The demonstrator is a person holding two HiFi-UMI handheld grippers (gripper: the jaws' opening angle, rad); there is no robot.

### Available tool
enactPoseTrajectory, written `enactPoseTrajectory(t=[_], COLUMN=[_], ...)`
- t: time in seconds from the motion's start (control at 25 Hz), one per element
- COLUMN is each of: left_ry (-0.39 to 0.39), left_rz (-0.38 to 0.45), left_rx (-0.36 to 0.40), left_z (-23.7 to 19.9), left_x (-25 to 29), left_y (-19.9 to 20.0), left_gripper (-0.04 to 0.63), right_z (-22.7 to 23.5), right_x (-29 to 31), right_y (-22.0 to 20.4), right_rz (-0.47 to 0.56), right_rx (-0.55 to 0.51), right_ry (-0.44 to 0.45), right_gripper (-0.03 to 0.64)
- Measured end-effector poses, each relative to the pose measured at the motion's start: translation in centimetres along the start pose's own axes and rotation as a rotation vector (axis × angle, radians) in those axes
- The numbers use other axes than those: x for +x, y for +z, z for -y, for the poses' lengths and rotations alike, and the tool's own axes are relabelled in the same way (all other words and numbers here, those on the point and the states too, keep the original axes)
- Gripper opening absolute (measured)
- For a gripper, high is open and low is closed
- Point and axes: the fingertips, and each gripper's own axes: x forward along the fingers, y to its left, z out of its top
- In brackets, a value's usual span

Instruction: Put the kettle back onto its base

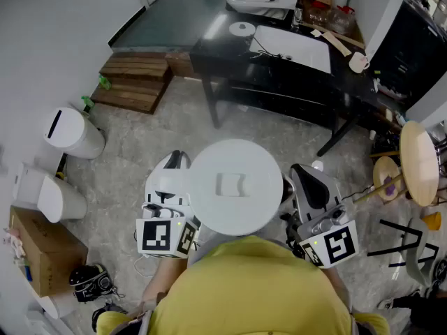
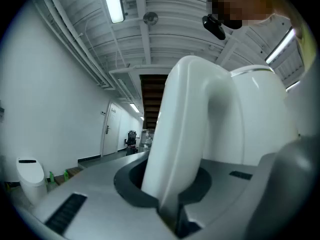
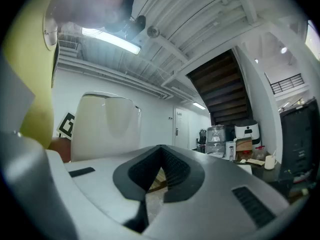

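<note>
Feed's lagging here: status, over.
Left tool shut on kettle handle. Right tool shut, empty. White kettle held up; base on black table ahead. Nothing seen in the way.

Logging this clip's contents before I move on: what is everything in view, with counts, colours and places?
kettle: one, white, held up before the person
base: one, white, round, on the table
table: one, black, far end
mug: one, white, table's right edge
bins: two, white, floor left
cardboard box: one, brown, lower left
wooden steps: one set, brown, upper left
left tongs: one, grey, shut on the kettle's handle
right tongs: one, grey, shut, empty, right of kettle
shirt: one, yellow, bottom centre
</note>
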Motion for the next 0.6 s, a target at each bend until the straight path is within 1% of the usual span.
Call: enactPoseTrajectory(t=[0.28,0.4,0.6], left_ry=[-0.02,-0.034,-0.064], left_rz=[0.008,0.007,0.006], left_rx=[-0.005,0.001,-0.015], left_z=[-0.9,-1.7,-2.8], left_x=[0.8,1.0,1.6], left_y=[-0.2,0.1,0.1], left_gripper=[0.043,0.043,0.043], right_z=[-0.5,-1.1,-1.8], right_x=[1.0,1.6,2.3], right_y=[-0.3,0.1,0.2], right_rz=[0.006,0.009,0.036], right_rx=[0.004,0.005,0.026], right_ry=[-0.012,-0.031,-0.071], right_gripper=[0.009,0.009,0.009])
